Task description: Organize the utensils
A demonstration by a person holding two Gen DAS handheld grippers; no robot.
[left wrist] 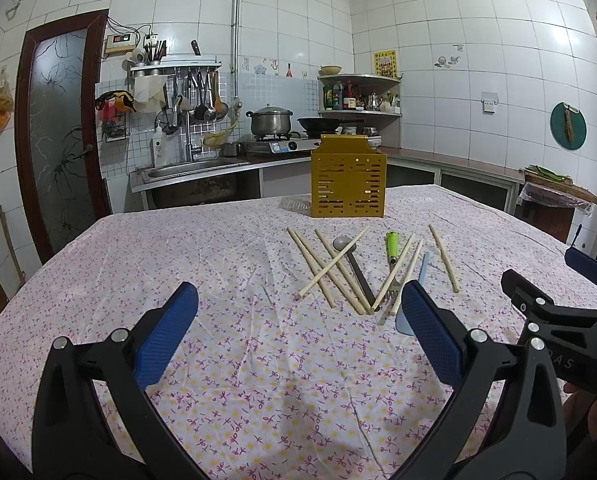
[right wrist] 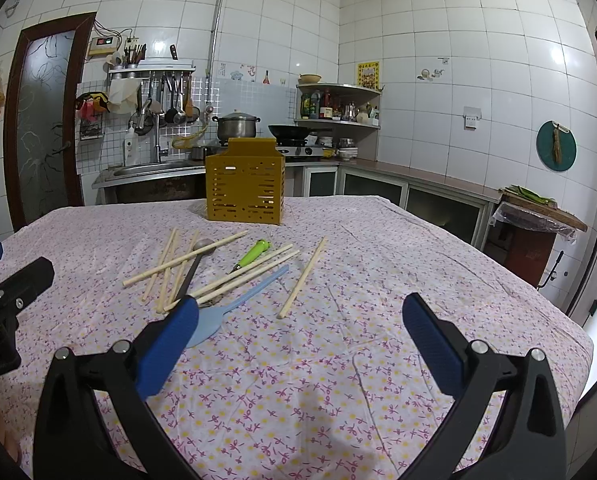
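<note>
A yellow slotted utensil holder (left wrist: 348, 183) (right wrist: 244, 186) stands upright at the far side of the table. In front of it lie several wooden chopsticks (left wrist: 322, 268) (right wrist: 186, 260), a dark-handled metal spoon (left wrist: 352, 258) (right wrist: 196, 258), a green-handled fork (left wrist: 391, 246) (right wrist: 254, 254) and a light blue plastic spoon (left wrist: 418, 276) (right wrist: 234, 304). One chopstick (left wrist: 443, 258) (right wrist: 302, 278) lies apart at the right. My left gripper (left wrist: 298, 320) is open and empty, near the utensils' front ends. My right gripper (right wrist: 298, 328) is open and empty, just right of the pile.
The table carries a floral cloth (left wrist: 258, 360) (right wrist: 338, 360). Behind it are a sink (left wrist: 190, 168), a stove with a pot (left wrist: 270, 122) and a wok, and a corner shelf (left wrist: 358, 96). A side table with a cutting board (right wrist: 538, 208) stands at the right.
</note>
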